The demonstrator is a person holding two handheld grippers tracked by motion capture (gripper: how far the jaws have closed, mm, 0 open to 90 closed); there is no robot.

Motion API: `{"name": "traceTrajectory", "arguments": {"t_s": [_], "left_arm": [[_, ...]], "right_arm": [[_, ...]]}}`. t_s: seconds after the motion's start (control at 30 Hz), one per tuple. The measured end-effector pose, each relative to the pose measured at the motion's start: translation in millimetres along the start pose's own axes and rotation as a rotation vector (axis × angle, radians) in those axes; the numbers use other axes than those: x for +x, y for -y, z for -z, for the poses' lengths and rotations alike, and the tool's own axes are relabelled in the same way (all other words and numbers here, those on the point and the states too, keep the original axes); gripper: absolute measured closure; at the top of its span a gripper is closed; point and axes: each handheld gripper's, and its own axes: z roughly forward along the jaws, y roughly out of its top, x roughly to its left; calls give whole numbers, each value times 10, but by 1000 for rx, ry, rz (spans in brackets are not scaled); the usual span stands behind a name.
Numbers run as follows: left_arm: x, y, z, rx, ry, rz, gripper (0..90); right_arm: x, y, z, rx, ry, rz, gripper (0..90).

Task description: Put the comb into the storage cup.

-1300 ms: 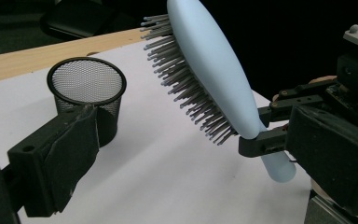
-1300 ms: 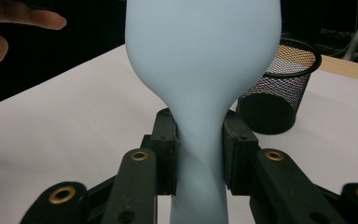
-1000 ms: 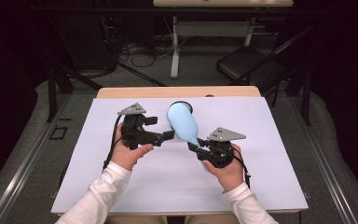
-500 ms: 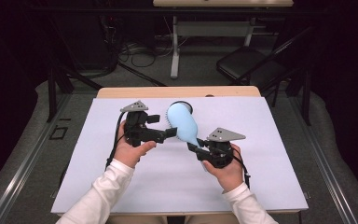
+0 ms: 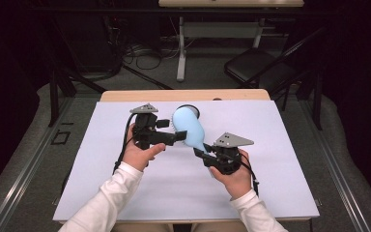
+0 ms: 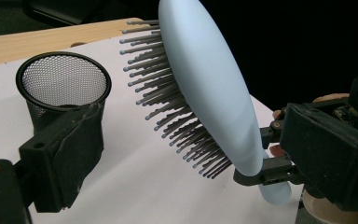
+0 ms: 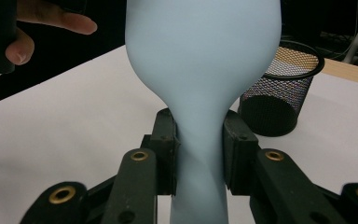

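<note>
Right gripper view: the right gripper (image 7: 199, 156) is clamped on the brush (image 7: 203, 70) handle, held above the table's (image 5: 101, 179) middle. The left gripper (image 5: 176, 137), its jaws apart and just been closing, nears the bristles. Keep the handle grip firm; the cup (image 6: 60, 91) waits toward the far edge.

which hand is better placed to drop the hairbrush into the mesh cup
Right, probably. The right gripper is clamped on the hairbrush at its handle, with the mesh cup just beyond. The left gripper is open beside the bristles and holds nothing.
</note>
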Motion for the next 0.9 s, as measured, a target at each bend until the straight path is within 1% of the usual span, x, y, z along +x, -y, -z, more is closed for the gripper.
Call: {"name": "traceTrajectory", "arguments": {"t_s": [0.07,0.17,0.2,0.33,0.43,0.53,0.77,0.9], "left_arm": [[5,-2,-11,1,6,3,70],[7,-10,-20,0,12,15,71],[12,-11,-26,-8,21,21,71],[23,-24,-38,-6,33,37,74],[29,-31,-50,-1,37,39,80],[45,-35,-68,3,47,52,92],[88,-59,-91,-11,72,99,114],[93,-72,-105,-15,79,110,131]], "right_arm": [[1,1,-1,-1,1,0,696],[5,3,-3,-3,2,1,697],[6,4,-4,-3,2,1,696],[10,9,-10,1,1,4,697],[15,12,-16,-1,1,7,697],[21,14,-18,-3,1,8,697],[32,17,-20,-3,2,16,697],[40,18,-22,-4,1,16,697]]}}
